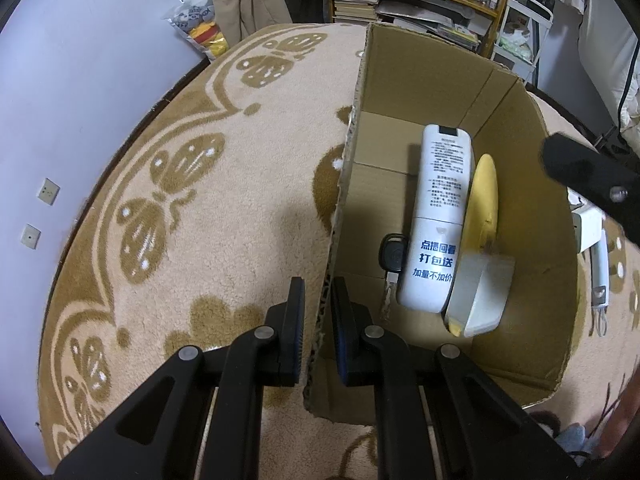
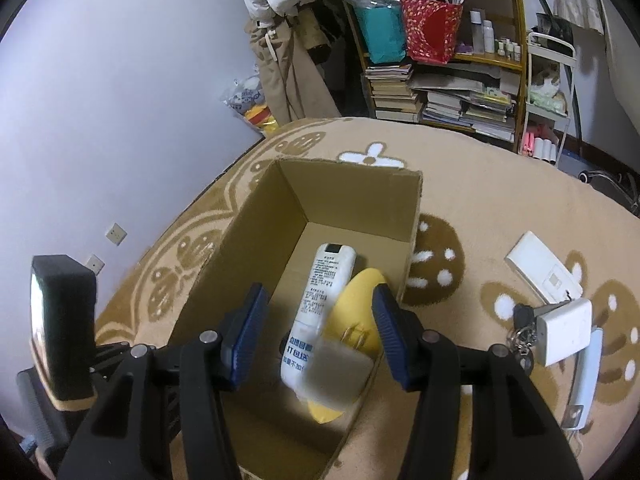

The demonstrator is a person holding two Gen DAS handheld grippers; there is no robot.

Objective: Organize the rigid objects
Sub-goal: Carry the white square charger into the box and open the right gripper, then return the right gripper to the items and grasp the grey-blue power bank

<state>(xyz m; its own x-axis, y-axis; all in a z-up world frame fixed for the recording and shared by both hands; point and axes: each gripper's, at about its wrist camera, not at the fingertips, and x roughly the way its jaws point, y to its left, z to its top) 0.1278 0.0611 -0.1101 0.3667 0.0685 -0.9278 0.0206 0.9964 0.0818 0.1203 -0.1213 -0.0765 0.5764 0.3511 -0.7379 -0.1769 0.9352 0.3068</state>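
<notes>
1. One room: a pale lilac wall (image 2: 120, 100) with two wall sockets, a wooden shelf unit (image 2: 516, 60) stacked with books, bags and small bottles, and coats hanging beside it.
2. One beige rug (image 1: 224, 184) with a brown butterfly and flower pattern covers the floor; everything stands or lies on it.
3. One open cardboard box (image 2: 288, 216) stands upright on the rug, with no flaps at the top.
4. Two grippers. The left gripper (image 1: 318, 300) is pinched tight on the box's left wall, one finger outside and one inside. The right gripper (image 2: 318, 320) hangs over the box with its jaws spread apart and nothing pressed between the pads.
5. Inside the box: one white remote control (image 1: 438, 216) with blue lettering, lying lengthwise; one yellow oval object (image 1: 484, 204) just beside it on edge; one grey-white piece (image 2: 340, 376), blurred, below the right gripper and over the near end of the remote; one black car key (image 1: 394, 254) on the box floor at the remote's left.
6. Outside, on the rug to the right of the box: one flat white box (image 2: 540, 270), one small white adapter-like block (image 2: 562, 330), one key bunch (image 2: 522, 340) touching it, one pale blue handle-shaped item (image 2: 586, 376).
</notes>
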